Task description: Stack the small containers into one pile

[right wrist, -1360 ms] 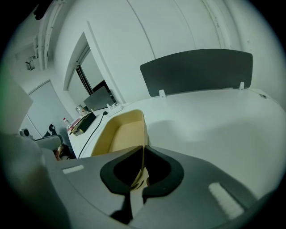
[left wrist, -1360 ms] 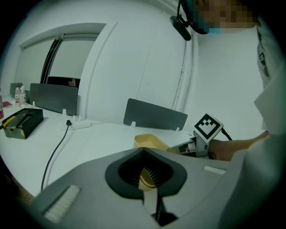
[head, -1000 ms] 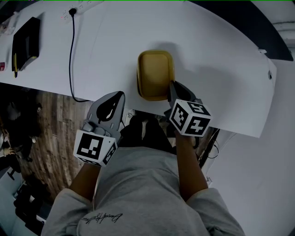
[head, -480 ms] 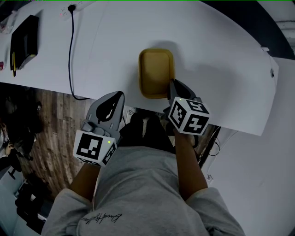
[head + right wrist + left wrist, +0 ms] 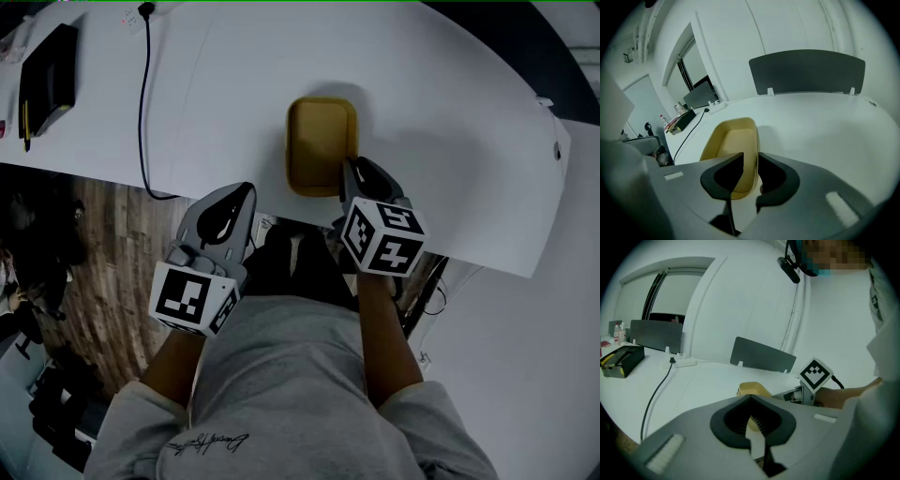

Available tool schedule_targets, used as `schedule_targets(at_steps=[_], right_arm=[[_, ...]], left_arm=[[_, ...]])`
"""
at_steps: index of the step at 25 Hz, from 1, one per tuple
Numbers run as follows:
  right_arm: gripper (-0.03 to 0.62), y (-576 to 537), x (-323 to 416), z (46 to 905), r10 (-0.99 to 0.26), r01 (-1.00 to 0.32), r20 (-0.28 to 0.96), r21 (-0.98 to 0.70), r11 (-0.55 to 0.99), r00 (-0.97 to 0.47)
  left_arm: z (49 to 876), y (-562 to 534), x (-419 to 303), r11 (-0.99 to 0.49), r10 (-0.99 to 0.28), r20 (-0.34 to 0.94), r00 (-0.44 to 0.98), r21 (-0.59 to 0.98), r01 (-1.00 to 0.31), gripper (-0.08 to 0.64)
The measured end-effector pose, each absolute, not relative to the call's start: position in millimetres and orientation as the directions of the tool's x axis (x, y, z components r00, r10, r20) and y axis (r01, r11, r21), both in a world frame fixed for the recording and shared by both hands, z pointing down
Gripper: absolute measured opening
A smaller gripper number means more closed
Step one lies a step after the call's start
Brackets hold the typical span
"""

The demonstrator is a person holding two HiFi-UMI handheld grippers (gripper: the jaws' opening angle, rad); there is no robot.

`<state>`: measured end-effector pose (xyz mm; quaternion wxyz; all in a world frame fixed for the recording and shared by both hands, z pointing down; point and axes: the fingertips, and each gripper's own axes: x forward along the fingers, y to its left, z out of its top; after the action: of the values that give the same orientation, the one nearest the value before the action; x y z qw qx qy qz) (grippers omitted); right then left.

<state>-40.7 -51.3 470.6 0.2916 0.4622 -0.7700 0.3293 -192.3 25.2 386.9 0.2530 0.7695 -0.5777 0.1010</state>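
opening right fingers (image 5: 780,178) astride smooth rounded yellow container (image 5: 731,140)

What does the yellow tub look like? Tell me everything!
The yellow tub is a rectangular container with rounded corners. It is open on top, empty, and smooth like plastic. It sits upright on the white table, close to the near edge. Its right side wall stands between the jaws of the right hand-held gripper, which are opening. Nothing else touches it.

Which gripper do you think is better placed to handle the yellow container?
Likely right: the right gripper straddles the yellow container's rim, jaws opening; the left gripper is shut, apart from it.
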Motion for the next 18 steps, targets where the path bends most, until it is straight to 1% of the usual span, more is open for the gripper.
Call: schedule_targets(at_steps=[4, 18], right_arm=[[0.141, -52.1, -42.8, 472.9, -0.514, -0.900, 0.753, -0.242, 0.363, -0.410], [0.141, -51.1, -41.6, 469.8, -0.506, -0.892, 0.747, -0.267, 0.364, -0.430]], left_arm=[[391.0, 25.3, -192.6, -0.204, -0.834, 0.452, 0.316, 0.280, -0.938, 0.002], [388.3, 25.9, -190.5, -0.201, -0.839, 0.446, 0.311, 0.276, -0.940, 0.002]])
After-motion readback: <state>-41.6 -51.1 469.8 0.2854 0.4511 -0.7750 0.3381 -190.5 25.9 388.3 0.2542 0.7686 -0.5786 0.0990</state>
